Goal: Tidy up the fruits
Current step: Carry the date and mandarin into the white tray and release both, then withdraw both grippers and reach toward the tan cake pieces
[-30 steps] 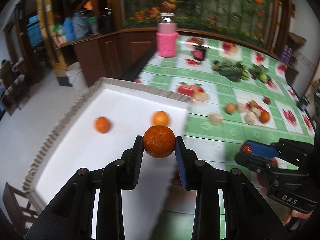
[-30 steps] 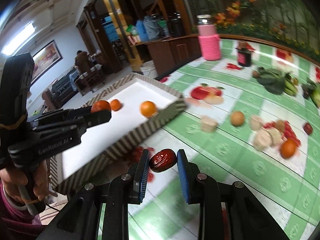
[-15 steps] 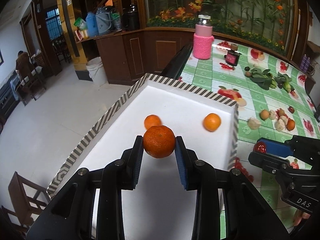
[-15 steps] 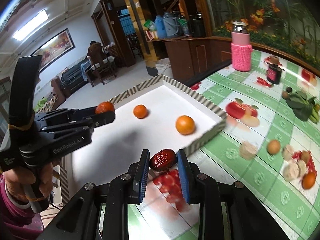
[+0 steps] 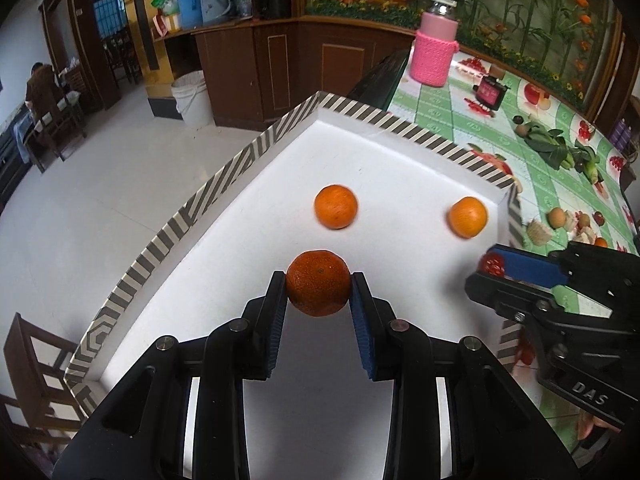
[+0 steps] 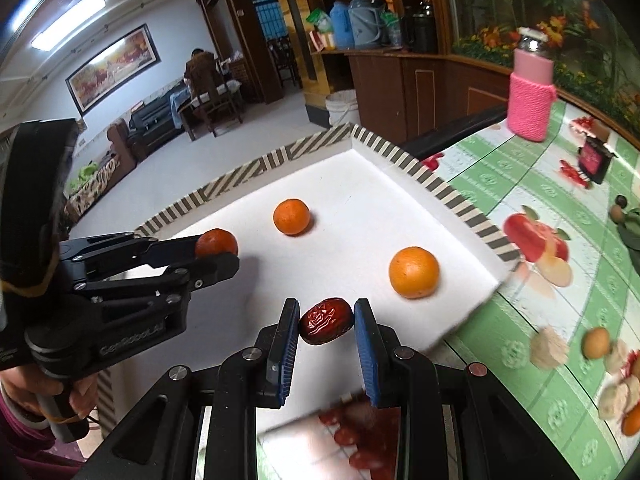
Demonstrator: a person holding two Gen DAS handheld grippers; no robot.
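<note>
My left gripper (image 5: 319, 290) is shut on a dark orange tangerine (image 5: 318, 288) and holds it above the white tray (image 5: 256, 152) with the striped rim. It also shows in the right wrist view (image 6: 218, 252). My right gripper (image 6: 326, 320) is shut on a wrinkled red date (image 6: 326, 321) over the tray's near edge (image 6: 452, 200). It shows at the right in the left wrist view (image 5: 494, 266). Two oranges lie in the tray (image 5: 335, 207) (image 5: 467, 217), also in the right wrist view (image 6: 291, 217) (image 6: 414, 272).
Several loose fruits (image 5: 558, 218) lie on the green patterned tablecloth (image 6: 560, 292) right of the tray. A pink-sleeved jar (image 5: 434, 54), a small dark box (image 5: 490, 92) and leafy greens (image 5: 556, 148) stand farther back. The tray's left side overhangs the floor (image 5: 100, 184).
Both grippers have moved left and forward over the tray with their fruit. The tray and its two oranges look closer and larger in both views.
</note>
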